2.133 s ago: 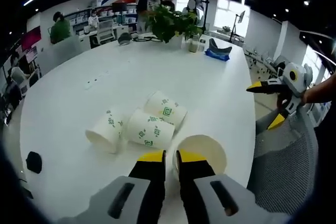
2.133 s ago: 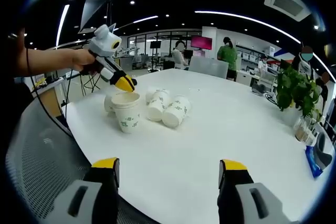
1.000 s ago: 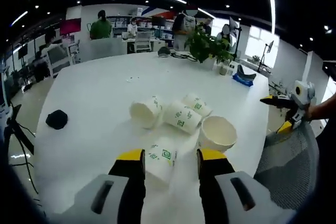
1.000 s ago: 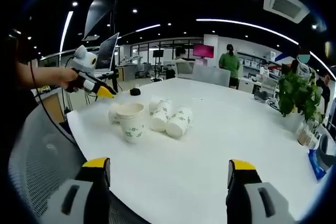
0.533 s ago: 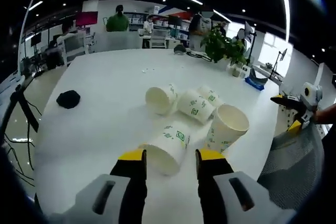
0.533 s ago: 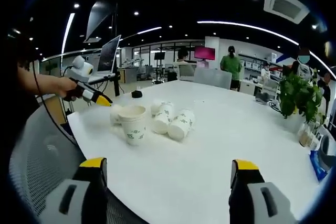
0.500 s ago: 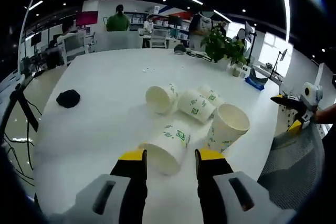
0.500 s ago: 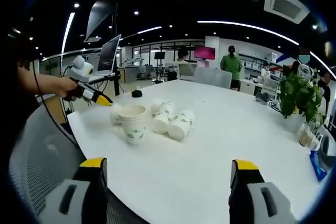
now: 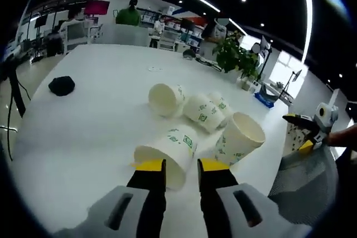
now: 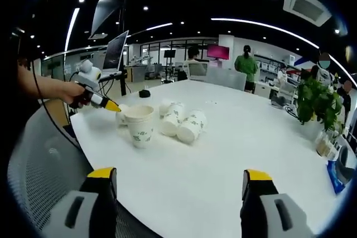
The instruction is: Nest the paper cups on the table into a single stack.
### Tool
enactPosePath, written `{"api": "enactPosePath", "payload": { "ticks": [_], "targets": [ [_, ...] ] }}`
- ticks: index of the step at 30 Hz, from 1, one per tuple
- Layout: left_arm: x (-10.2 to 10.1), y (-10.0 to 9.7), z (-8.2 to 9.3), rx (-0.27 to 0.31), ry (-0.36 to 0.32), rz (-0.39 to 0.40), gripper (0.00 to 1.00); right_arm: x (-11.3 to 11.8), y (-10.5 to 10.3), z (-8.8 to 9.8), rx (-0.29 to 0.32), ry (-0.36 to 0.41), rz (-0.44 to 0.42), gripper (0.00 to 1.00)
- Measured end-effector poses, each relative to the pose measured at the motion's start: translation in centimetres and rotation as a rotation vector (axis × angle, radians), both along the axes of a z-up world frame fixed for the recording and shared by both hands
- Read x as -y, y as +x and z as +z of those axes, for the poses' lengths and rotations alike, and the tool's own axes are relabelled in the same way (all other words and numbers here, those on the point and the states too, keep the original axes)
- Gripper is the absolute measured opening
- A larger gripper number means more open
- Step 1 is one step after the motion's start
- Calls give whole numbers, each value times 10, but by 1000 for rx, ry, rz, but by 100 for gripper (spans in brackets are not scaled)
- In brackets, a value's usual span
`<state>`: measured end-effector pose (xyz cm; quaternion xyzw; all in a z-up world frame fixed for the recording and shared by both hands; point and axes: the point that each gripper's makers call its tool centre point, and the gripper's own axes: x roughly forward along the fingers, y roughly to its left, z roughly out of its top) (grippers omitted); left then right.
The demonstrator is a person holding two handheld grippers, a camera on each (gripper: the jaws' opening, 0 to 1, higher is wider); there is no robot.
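On the round white table (image 9: 83, 115), the left gripper (image 9: 181, 166) pinches a toppled green-printed white paper cup's (image 9: 165, 153) rim (right gripper (image 10: 177, 184) wide apart).

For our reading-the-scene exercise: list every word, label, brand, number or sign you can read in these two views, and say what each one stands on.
No text can be read in either view.
Paper cups: green square motifs, with no legible lettering.
Upright cup: the same green marks, too small to read.
Pink wall screen: blurred, no words made out.
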<state>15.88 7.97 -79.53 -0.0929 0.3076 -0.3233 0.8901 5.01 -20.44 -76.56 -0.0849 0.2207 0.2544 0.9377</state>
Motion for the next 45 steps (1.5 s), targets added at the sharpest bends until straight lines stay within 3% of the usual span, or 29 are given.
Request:
{"api": "enactPosePath", "payload": {
  "ticks": [7, 14, 18, 37, 45],
  "targets": [
    [4, 4, -6, -35, -51, -18, 13, 2, 0, -1, -6, -10, -2, 92],
    [14, 4, 1, -28, -83, -53, 0, 2, 0, -2, -14, -21, 0, 90],
    [18, 4, 6, -15, -98, -62, 0, 2, 0, -2, -16, -25, -1, 90],
    [23, 3, 37, 33, -31, -138, 0, 1, 1, 2, -9, -6, -3, 90],
    [29, -3, 65, 33, 8, -206, 0, 0, 1, 1, -11, -7, 0, 90]
  ]
}}
